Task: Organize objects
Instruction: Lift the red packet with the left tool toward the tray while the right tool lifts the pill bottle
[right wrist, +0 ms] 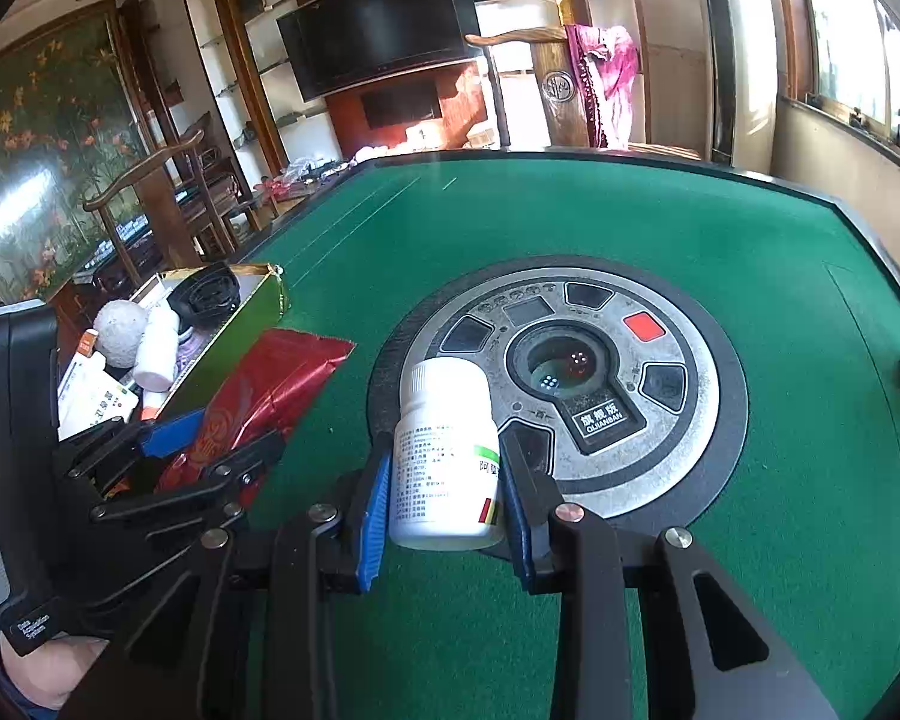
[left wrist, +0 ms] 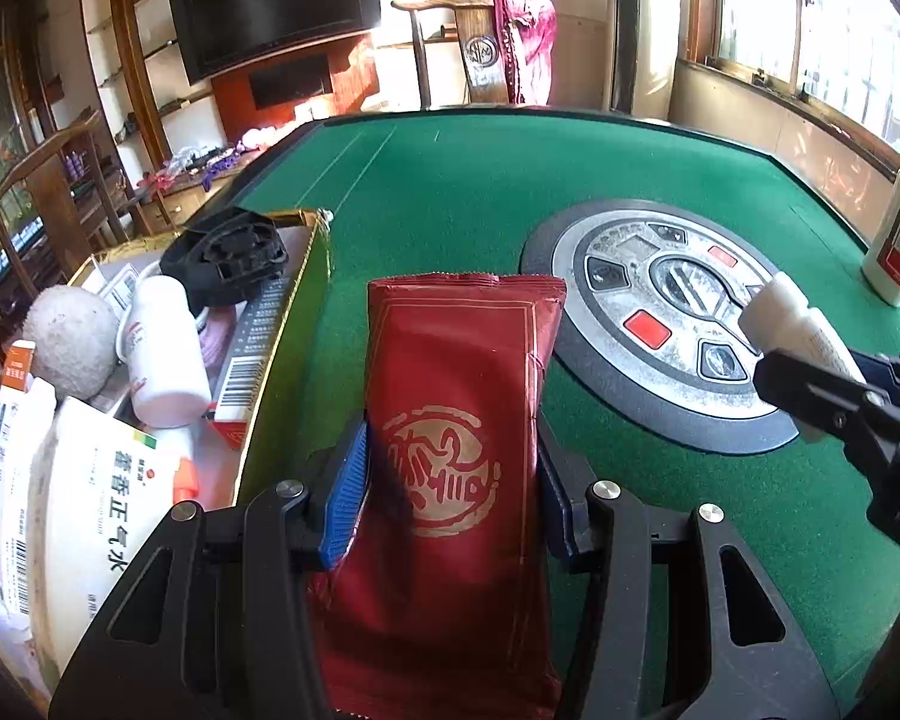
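Left gripper [left wrist: 450,498] is clamped on the red pouch [left wrist: 459,396], beside the box [left wrist: 282,354] at the table's [left wrist: 480,180] left edge, presumably for loading. Right gripper [right wrist: 444,516] grips the white bottle [right wrist: 447,450] over the table's centre panel [right wrist: 600,372], presumably next.
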`<control>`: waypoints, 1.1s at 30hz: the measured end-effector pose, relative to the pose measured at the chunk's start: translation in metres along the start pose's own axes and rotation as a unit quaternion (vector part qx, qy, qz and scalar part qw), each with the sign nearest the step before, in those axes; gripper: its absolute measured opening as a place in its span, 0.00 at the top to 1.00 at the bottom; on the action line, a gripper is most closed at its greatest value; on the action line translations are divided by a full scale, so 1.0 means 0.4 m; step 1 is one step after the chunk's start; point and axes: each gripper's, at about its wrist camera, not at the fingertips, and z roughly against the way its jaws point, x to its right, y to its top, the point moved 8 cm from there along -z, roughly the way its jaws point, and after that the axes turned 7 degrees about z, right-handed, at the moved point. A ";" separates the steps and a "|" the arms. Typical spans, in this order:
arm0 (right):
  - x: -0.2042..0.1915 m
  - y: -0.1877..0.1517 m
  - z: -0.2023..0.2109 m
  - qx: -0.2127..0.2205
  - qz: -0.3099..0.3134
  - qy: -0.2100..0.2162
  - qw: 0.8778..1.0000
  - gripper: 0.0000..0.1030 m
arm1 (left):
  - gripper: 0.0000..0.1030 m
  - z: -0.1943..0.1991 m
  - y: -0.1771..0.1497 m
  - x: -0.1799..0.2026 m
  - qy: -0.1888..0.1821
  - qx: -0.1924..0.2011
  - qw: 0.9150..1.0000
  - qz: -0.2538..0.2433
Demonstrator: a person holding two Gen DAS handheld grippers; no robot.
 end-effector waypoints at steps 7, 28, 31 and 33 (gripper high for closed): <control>-0.025 0.006 0.042 0.024 0.009 -0.003 1.000 0.68 | 0.51 0.027 0.015 0.011 0.007 0.027 1.000 -0.008; 0.008 0.018 0.046 0.041 -0.006 -0.012 0.999 0.68 | 0.51 0.098 0.046 0.029 -0.001 0.077 0.997 -0.006; 0.010 0.020 0.046 0.042 -0.007 -0.013 0.999 0.68 | 0.51 0.113 0.050 0.030 -0.004 0.086 0.996 -0.003; 0.009 0.022 0.048 0.043 -0.009 -0.011 0.999 0.68 | 0.51 0.120 0.051 0.030 -0.001 0.093 0.996 -0.003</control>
